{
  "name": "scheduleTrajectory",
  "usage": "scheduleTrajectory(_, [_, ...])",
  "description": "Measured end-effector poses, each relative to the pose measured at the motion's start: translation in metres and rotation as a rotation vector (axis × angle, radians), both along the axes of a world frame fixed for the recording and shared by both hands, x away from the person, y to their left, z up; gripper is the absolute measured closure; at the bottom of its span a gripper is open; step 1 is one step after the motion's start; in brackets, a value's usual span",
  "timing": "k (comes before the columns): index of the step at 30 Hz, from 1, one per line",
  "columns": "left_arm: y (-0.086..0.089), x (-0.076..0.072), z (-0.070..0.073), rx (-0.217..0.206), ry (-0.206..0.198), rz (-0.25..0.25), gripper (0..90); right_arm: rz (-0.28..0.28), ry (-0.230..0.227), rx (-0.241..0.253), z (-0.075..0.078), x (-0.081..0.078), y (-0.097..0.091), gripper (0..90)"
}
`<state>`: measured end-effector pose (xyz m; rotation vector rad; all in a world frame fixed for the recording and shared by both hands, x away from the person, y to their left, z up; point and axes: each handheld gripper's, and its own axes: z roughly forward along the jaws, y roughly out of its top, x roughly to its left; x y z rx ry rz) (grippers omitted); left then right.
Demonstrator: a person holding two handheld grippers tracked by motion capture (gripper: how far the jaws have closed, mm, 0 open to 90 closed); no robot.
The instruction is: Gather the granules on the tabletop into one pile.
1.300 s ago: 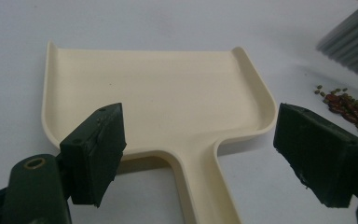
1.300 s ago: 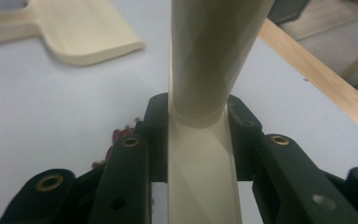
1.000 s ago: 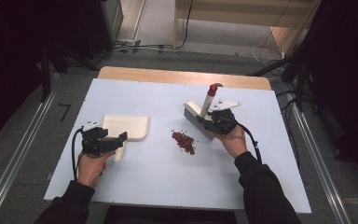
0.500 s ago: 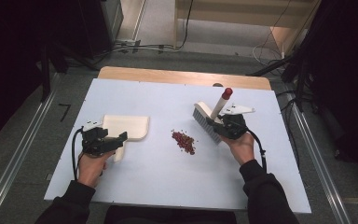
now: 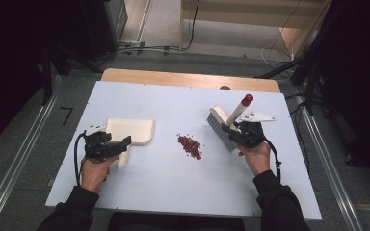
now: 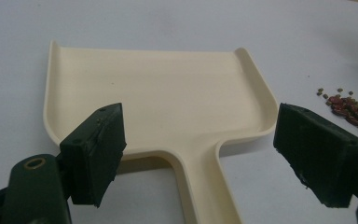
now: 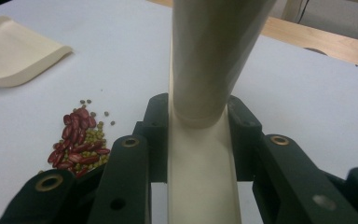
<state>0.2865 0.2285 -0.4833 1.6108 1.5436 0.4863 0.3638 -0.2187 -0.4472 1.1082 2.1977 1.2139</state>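
Brush (image 5: 220, 126), now farther right of beans (image 5: 190, 146), in right hand-held gripper's (image 5: 234, 132) clamp; left hand-held gripper (image 5: 124, 143) wide.

Lab, alu rails (image 5: 19, 159), floor cables (image 5: 139, 47)

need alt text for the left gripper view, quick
A cream dustpan lies flat on a white table, its handle running down between the left gripper's two open black jaws, which do not touch it. A small pile of red and green beans sits at the right edge.
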Motion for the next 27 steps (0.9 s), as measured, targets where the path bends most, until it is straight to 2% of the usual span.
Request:
scheduleTrajectory(13, [0.0009,-0.0013,0.0006,-0.003,-0.001,0.006,17.6,-0.013,-0.002,-0.031,-0.0012,-0.0014,-0.0012,63.9])
scheduleTrajectory(27, [0.0017,-0.0022,0.001,-0.004,-0.001,0.008,17.6,-0.016,-0.005,-0.02,-0.0013,-0.002,-0.0023,63.9])
